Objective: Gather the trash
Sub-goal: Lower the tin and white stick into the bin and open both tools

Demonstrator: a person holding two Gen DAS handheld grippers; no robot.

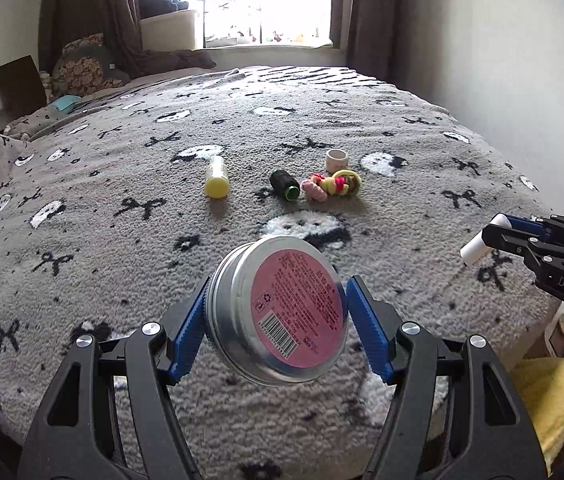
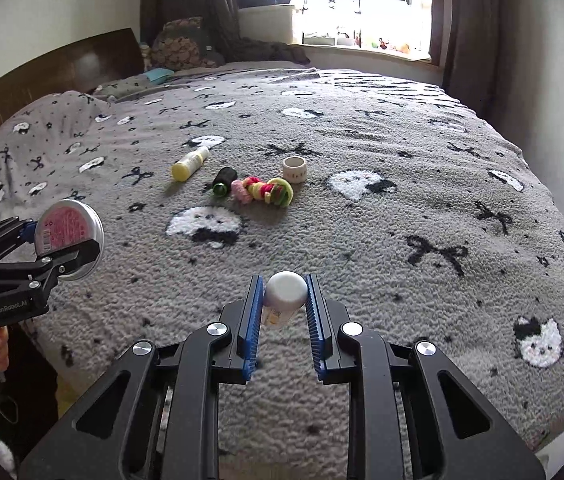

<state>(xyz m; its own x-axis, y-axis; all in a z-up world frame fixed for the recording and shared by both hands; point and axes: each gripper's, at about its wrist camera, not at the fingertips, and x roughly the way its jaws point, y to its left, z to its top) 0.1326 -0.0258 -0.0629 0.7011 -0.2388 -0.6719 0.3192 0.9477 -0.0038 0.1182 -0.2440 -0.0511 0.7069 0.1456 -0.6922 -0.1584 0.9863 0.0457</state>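
The left gripper (image 1: 275,316) is clamping a round tin (image 1: 282,316) edgewise between its jaws while the right gripper (image 2: 284,304) is pinching a white tube (image 2: 284,294) between narrow jaws, both above the bed's (image 2: 402,300) near edge.

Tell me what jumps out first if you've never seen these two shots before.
The round metal tin with a pink label, clamped in the left gripper above the near edge of the bed. Next, the small white bottle pinched in the right gripper. Mid-bed lies a bright cluster: a yellow bottle, a black spool, colourful hair ties.
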